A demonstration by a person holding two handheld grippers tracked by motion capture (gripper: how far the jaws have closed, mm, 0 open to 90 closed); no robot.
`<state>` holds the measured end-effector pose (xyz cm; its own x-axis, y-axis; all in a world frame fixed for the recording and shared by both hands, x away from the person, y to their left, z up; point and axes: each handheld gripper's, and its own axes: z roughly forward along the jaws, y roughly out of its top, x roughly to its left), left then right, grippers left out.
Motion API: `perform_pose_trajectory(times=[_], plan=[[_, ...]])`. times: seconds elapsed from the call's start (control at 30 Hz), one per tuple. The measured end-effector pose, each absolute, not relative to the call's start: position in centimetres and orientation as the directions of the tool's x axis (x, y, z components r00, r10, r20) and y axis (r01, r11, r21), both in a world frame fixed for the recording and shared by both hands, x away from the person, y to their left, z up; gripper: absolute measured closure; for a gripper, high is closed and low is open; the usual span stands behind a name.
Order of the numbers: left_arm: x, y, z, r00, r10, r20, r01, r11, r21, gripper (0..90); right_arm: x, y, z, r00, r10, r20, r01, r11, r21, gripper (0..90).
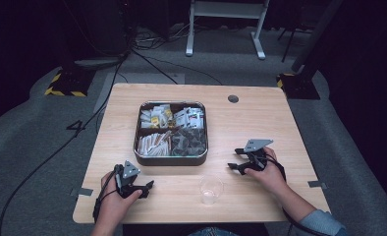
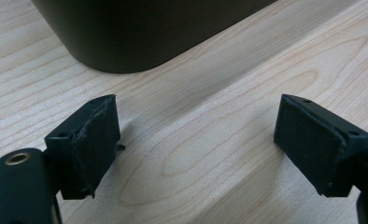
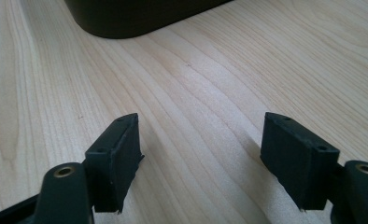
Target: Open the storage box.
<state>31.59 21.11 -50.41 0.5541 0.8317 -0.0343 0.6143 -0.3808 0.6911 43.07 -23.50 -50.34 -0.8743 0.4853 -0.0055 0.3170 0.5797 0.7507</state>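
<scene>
The desk (image 1: 260,118) carries a dark four-compartment tray (image 1: 171,158) near its middle, and everything else is easiest placed against that tray. Its compartments are packed with small sachets and packets (image 1: 154,144) — white ones at the back left and front left, mixed ones at the back right, darker ones at the front right — sorted, it seems, so that one kind can be picked without disturbing the rest. A clear plastic cup (image 1: 210,190) stands upright in front of the tray's front right corner, near the person's edge, probably set there to receive whatever comes out. The left tool (image 1: 143,189) rests on the desk in front of the tray's front left corner, its jaws spread wide with nothing between them; in the left gripper view the tray's rounded dark wall (image 2: 126,32) lies just ahead. The right tool (image 1: 236,159) sits to the right of the tray's front right corner — jaws likewise wide apart and empty, pointed toward the tray, the cup near and in front of it.
</scene>
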Motion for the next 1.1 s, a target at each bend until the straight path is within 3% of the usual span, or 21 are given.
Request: perform_pose_trajectory(times=[0.27, 0.4, 0.57, 0.73, 0.9, 1.1], plan=[[31.9, 21.2, -50.4, 0.552, 0.833, -0.031, 0.613, -0.38, 0.693, 16.5, 43.0, -23.6, -50.3, -0.866, 0.499, 0.022, 0.343, 0.562, 0.752, 29.3], [32.1, 21.9, -49.8, 0.525, 0.847, -0.08, 0.647, -0.336, 0.684, 25.2, 43.9, -23.1, -48.9, -0.857, 0.514, 0.029, 0.348, 0.537, 0.769, 31.0], [32.2, 22.0, -49.1, 0.539, 0.841, -0.041, 0.631, -0.371, 0.681, 25.4, 45.0, -22.0, -47.0, -0.871, 0.49, 0.039, 0.335, 0.533, 0.777, 32.3], [32.7, 22.3, -48.2, 0.567, 0.823, -0.035, 0.607, -0.389, 0.694, 28.0, 46.0, -19.9, -44.7, -0.885, 0.465, -0.025, 0.285, 0.584, 0.76, 35.8], [33.1, 22.8, -48.5, 0.576, 0.816, -0.04, 0.613, -0.399, 0.682, 29.6, 47.1, -18.3, -43.4, -0.894, 0.448, 0.027, 0.312, 0.576, 0.755, 39.4], [33.4, 24.9, -48.6, 0.522, 0.85, -0.071, 0.63, -0.329, 0.703, 30.4, 48.1, -16.3, -41.5, -0.896, 0.444, 0.03, 0.307, 0.567, 0.765, 42.8]])
